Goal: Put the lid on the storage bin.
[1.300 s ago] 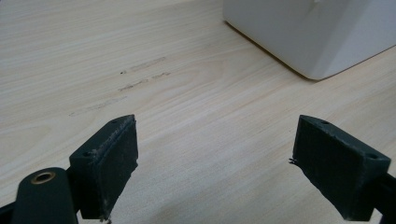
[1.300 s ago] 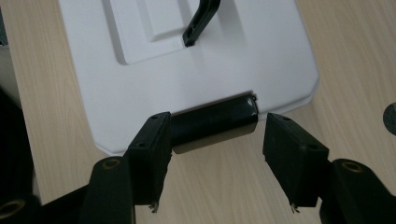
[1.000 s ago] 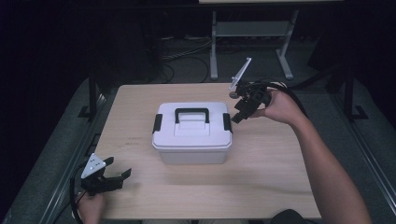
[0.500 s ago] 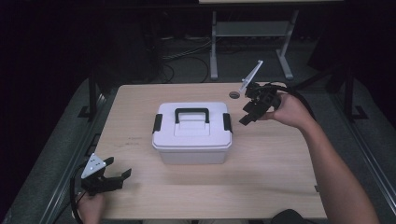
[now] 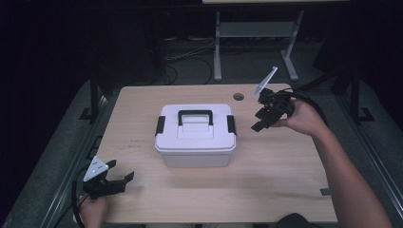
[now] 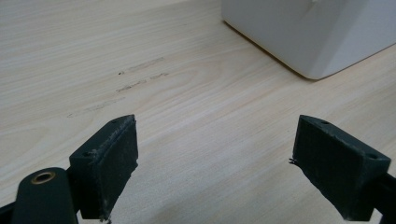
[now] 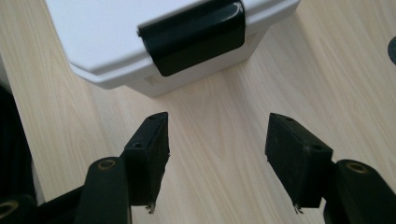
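Box [image 5: 196, 135] sitting mid-surface, right gripper [image 5: 261, 120] hovering fingers wide and empty off its right latch [image 7: 194, 35], left gripper [image 5: 119, 182] idling wide at near-left corner; risking fingers skidding off latch, shoving box sideways.

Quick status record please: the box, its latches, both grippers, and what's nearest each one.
box: white storage box at the middle of the wooden table, lid on
handle: black handle lying flat on the lid
latches: right latch and left latch both down
right gripper: open, empty, aimed at the right latch, not touching
left gripper: open, empty, low over the table's near left corner
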Action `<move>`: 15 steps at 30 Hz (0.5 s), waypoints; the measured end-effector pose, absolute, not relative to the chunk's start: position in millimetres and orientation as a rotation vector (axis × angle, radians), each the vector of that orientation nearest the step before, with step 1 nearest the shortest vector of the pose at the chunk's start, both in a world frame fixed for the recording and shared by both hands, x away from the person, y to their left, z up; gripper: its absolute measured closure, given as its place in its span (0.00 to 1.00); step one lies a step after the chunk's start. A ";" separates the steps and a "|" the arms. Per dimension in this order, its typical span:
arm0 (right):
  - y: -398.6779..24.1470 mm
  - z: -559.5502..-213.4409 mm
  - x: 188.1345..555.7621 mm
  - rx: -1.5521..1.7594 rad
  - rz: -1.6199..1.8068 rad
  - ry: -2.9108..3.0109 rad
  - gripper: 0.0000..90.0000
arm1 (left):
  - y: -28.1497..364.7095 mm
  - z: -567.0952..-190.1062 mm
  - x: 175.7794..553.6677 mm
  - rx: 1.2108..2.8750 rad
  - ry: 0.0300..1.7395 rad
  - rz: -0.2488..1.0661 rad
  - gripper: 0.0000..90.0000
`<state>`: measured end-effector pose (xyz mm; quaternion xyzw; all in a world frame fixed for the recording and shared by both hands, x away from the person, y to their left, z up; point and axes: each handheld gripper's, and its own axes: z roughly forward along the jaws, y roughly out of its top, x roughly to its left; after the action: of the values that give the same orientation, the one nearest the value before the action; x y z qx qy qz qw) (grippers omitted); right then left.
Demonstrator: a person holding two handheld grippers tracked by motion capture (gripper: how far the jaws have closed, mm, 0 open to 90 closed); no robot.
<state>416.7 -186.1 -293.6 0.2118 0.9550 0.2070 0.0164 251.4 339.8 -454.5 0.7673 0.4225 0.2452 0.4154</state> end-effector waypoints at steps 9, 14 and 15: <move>-195.9 -306.6 412.9 0.684 0.648 2.969 0.43 | 340.5 -455.0 251.8 1.919 1.066 0.612 0.15; -201.0 -315.1 411.8 0.699 0.645 2.972 0.43 | 340.0 -455.2 251.7 1.927 1.064 0.612 0.15; -201.6 -316.2 411.4 0.701 0.645 2.973 0.43 | 340.0 -455.2 251.7 1.924 1.065 0.612 0.15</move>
<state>411.4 -201.6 -316.2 0.2246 0.9523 0.2064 0.0098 251.7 340.0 -455.2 0.7664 0.4241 0.2439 0.4163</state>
